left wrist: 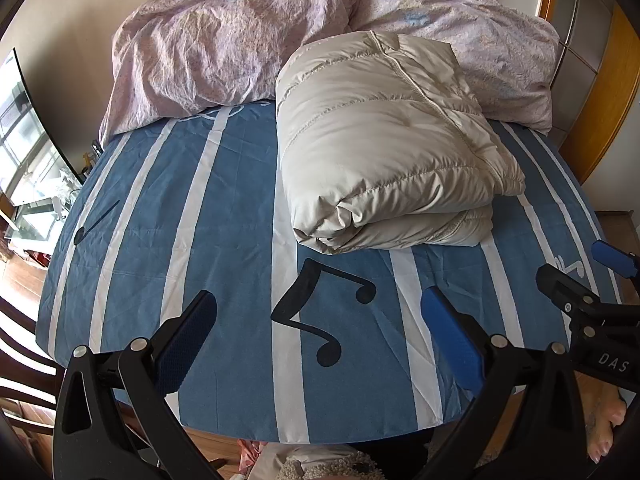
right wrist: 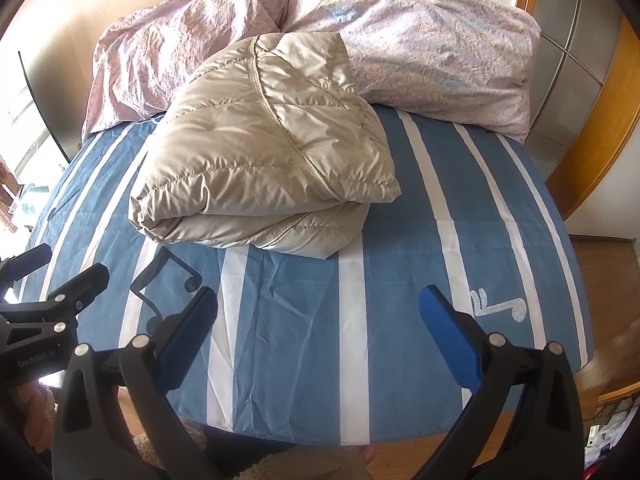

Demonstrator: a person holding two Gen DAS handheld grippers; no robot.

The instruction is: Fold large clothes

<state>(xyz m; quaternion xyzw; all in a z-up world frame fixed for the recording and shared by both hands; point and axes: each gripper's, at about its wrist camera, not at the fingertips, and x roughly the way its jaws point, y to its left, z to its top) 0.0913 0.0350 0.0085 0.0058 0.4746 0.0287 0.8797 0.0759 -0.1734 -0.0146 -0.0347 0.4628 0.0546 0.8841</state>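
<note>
Left wrist view: left tongs [left wrist: 318, 340] stand wide apart and empty above the blue bed sheet with white stripes and black music notes [left wrist: 224, 240]. The beige quilted down jacket [left wrist: 384, 148] lies folded in a thick bundle mid-bed, its far end against the crumpled pink floral duvet [left wrist: 224, 52]. Right tongs [left wrist: 576, 276] enter at the right edge, also gaping. Right wrist view: right tongs [right wrist: 318, 340] are wide and empty, well short of the jacket [right wrist: 264, 148]. Risk, as judged: the slick, puffy shell could spring open or slide, because trapped loft resists the fold.
</note>
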